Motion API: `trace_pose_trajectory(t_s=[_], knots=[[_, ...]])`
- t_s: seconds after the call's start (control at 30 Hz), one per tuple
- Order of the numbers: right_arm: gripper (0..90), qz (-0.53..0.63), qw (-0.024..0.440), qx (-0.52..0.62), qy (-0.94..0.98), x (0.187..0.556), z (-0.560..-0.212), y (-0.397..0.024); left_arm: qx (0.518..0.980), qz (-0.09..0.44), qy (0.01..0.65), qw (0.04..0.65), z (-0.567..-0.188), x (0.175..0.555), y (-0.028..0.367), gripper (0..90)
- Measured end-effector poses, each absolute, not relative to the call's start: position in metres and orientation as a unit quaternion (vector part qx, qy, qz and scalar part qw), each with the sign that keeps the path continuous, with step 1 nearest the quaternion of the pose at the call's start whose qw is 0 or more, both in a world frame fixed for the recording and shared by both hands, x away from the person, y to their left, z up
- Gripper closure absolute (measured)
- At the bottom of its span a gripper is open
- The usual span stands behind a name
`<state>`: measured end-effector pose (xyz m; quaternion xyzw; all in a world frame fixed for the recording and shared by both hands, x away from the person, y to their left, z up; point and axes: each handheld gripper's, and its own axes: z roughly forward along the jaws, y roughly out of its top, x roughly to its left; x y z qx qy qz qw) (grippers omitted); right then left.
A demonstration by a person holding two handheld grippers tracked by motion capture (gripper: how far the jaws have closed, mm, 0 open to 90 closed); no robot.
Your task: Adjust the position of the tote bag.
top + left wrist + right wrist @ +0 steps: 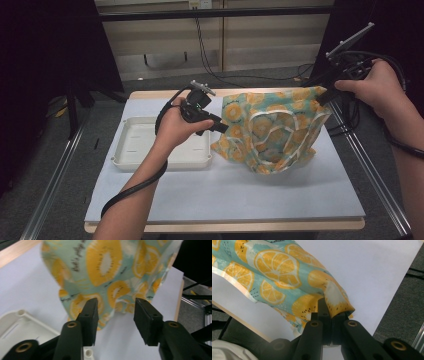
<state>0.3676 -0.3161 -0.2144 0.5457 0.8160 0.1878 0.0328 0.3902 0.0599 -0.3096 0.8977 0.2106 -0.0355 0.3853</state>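
While the right gripper (332,315) pinched one corner of the citrus-print cloth (270,130) with jaws closed, the fabric hung from that raised far-right corner — long axis running across the table (225,200), lower folds resting on the white surface beside the white tray (150,155). Left gripper (116,315) sat wide open (nothing held) at the cloth's left edge, left hand (177,125) angled rightward.

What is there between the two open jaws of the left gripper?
In the left gripper view, the left gripper stands open, and between its jaws lie the lower edge of the citrus-print cloth and bare table surface below it.
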Motion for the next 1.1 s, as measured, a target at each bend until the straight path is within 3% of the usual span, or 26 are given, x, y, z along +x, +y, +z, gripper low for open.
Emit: trace_pose_trajectory(t_s=[0.4,0.53,0.6,0.7,1.1], knots=[[89.5,0.187,0.029,0.550,0.813,0.368,-0.215,-0.312,0.888,-0.030,0.190,0.417,-0.312,0.385,0.014,42.9],[89.1,0.188,0.027,0.550,0.813,0.368,-0.216,-0.314,0.883,-0.036,0.199,0.423,-0.308,0.387,0.007,57.1],[89.0,0.193,0.024,0.549,0.813,0.368,-0.217,-0.314,0.881,-0.043,0.208,0.423,-0.305,0.389,0.006,72.6],[88.9,0.197,0.022,0.549,0.812,0.367,-0.219,-0.315,0.881,-0.051,0.213,0.420,-0.299,0.391,0.006,87.7],[88.7,0.203,0.020,0.552,0.808,0.366,-0.220,-0.320,0.877,-0.044,0.218,0.427,-0.265,0.396,0.011,90.0]])
